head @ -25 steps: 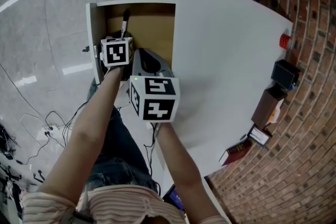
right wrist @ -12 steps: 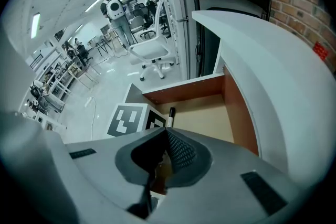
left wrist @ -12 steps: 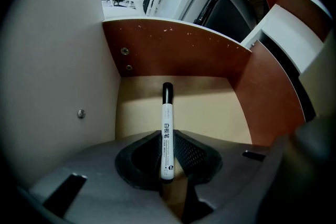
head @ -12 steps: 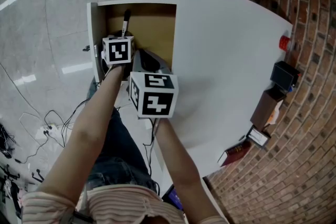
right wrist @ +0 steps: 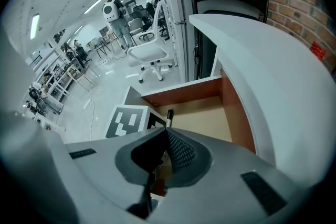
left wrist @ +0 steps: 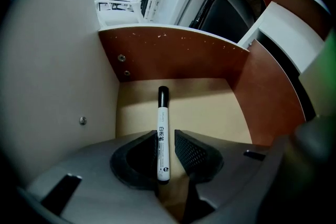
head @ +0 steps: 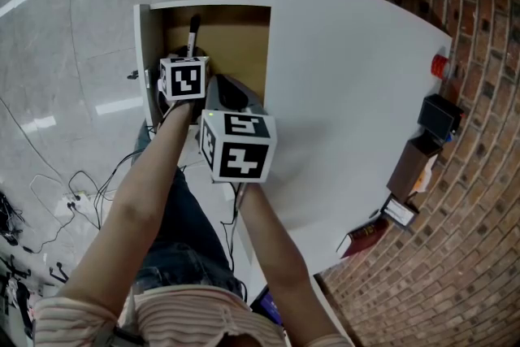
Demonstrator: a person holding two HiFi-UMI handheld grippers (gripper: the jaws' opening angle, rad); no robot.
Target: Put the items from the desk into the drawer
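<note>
Left hand: my left gripper (left wrist: 165,136) hangs over the open drawer (head: 231,41), pointed steeply down into it. Its marker cube (head: 183,79) faces up in the head view.
Left forearm: the bare left forearm (head: 138,199) runs straight from my body up to the cube.
Left fingers: spread a little, and they have just been opening. The marker (left wrist: 163,113) stands between them. The left finger lies against its barrel, while the right finger (left wrist: 191,152) stands clear of it with a narrow gap. I record no pinch.
Marker: white barrel, black cap. It lies lengthwise along the line of the fingers with its cap end out over the drawer's tan floor, towards the back wall. I cannot tell whether it rests on the floor.
Right hand: my right gripper (right wrist: 164,132) sits just beside the left one, nearer my body, at the drawer's side next to the tabletop (head: 349,93). It also tilts steeply down. Its cube (head: 237,146) shows two faces to the head view.
Right forearm: the right forearm (head: 272,248) angles up from the lower frame, close alongside the left one.
Right fingers: the right gripper's fingers (right wrist: 181,152) are pressed together at the tips, with nothing between them.
Drawer: pulled out at the left side of the white tabletop, with brown inner walls.
</note>
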